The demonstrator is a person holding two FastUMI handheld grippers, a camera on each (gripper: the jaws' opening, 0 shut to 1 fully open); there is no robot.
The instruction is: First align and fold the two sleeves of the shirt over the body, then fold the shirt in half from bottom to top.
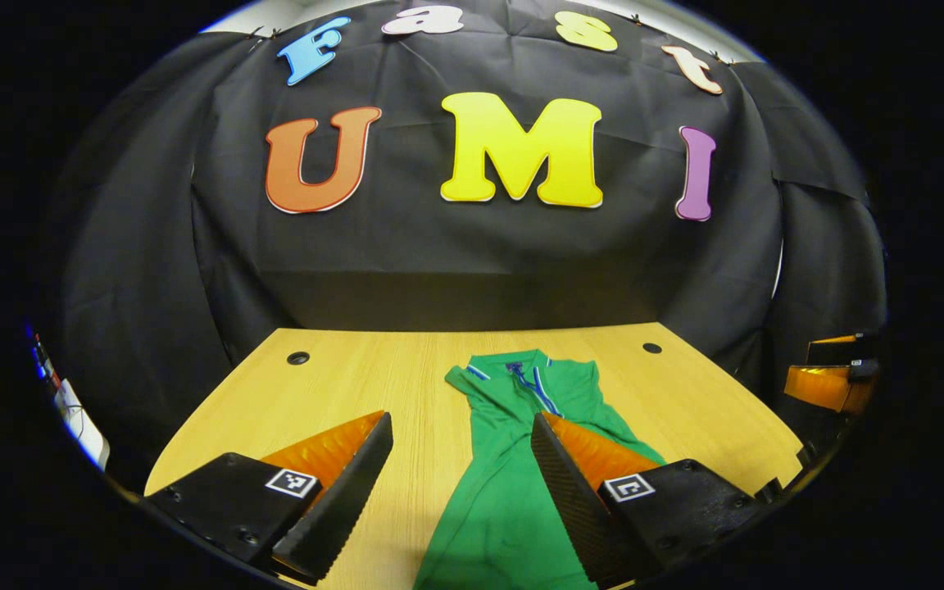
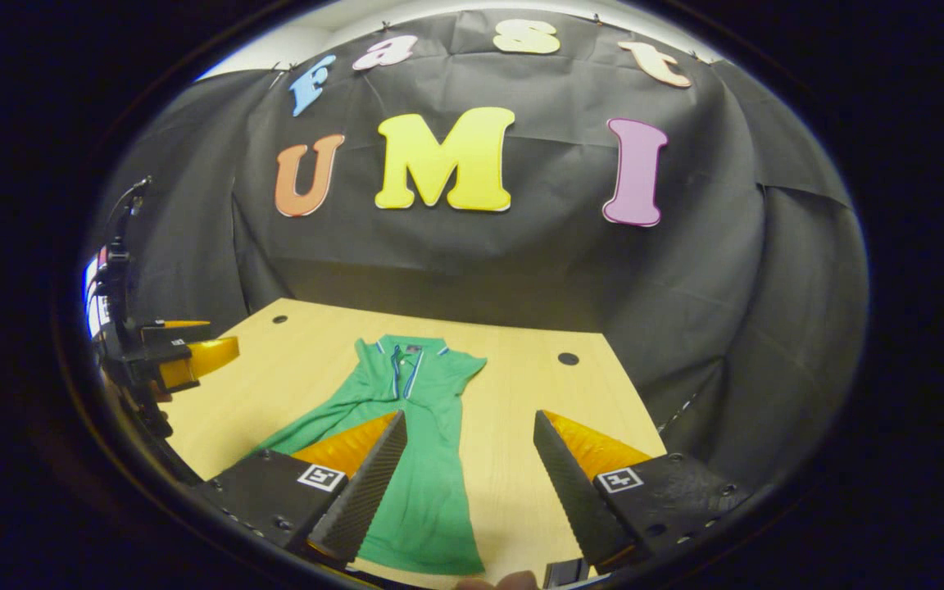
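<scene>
The left gripper (image 1: 462,483) hangs spread, pinching nothing, above the worktop (image 1: 374,369). The shirt (image 1: 521,459) lies flat mid-worktop, collar toward the wall, apparently narrowed already. The right gripper (image 2: 467,483) also hangs spread and unladen. Likely next: both pinch the hem and carry it to the collar

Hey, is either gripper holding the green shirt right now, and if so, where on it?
Nothing is held. The left gripper and right gripper both stand open above the table, with the green shirt lying flat below.
</scene>
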